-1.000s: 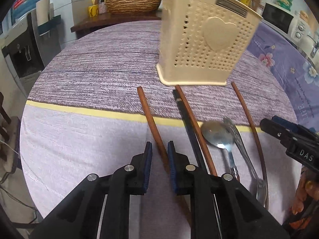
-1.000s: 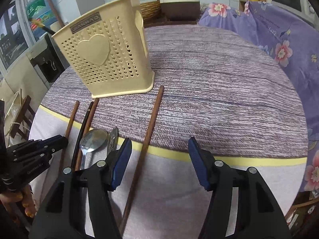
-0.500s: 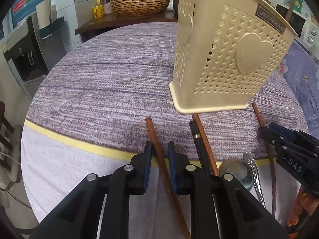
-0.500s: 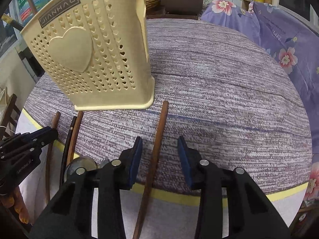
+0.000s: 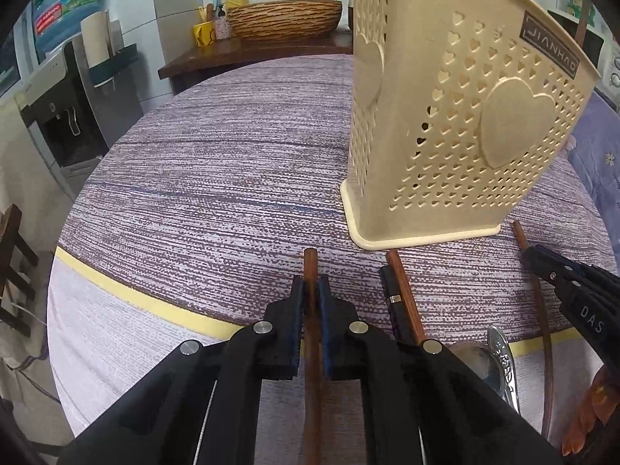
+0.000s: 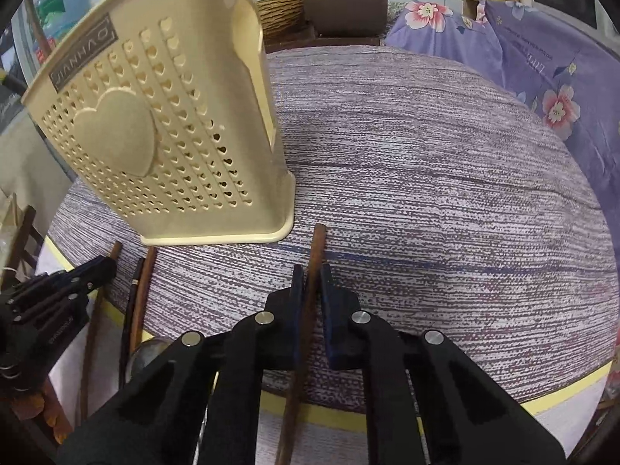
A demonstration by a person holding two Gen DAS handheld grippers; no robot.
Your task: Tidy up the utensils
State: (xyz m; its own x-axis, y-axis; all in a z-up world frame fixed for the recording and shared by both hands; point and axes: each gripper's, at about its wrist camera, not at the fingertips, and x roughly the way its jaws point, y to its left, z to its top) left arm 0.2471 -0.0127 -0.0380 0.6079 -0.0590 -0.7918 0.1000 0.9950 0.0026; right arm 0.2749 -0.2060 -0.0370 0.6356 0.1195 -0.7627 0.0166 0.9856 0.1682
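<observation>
Risk one: each gripper takes its chopstick near the far tip, so nearly the whole length trails behind the pads. On a lift the long end is likely to sag or swing in the grip and may drop out, since the stick is thin, round and smooth.

Risk two: the holder stands just beyond both tips. A stick carried forward at this angle could strike its base or perforated wall and push it across the table instead of entering from above.

Risk three: other utensils lie close between the two grippers: a dark chopstick touching a brown chopstick, and two spoons by the near edge. A low swing of a trailing end could scatter them.

Left gripper: jaws closing, almost together, the blue pads on either side of the left chopstick. The pads appear to press on it. The stick lies flat on the table, near its near edge, tip pointing at the holder.

Right gripper: jaws closing, almost together, the right chopstick between the pads and seemingly pinched. The stick lies flat just right of the holder's near right corner, crossing the yellow stripe.

Neither stick is lifted yet.
</observation>
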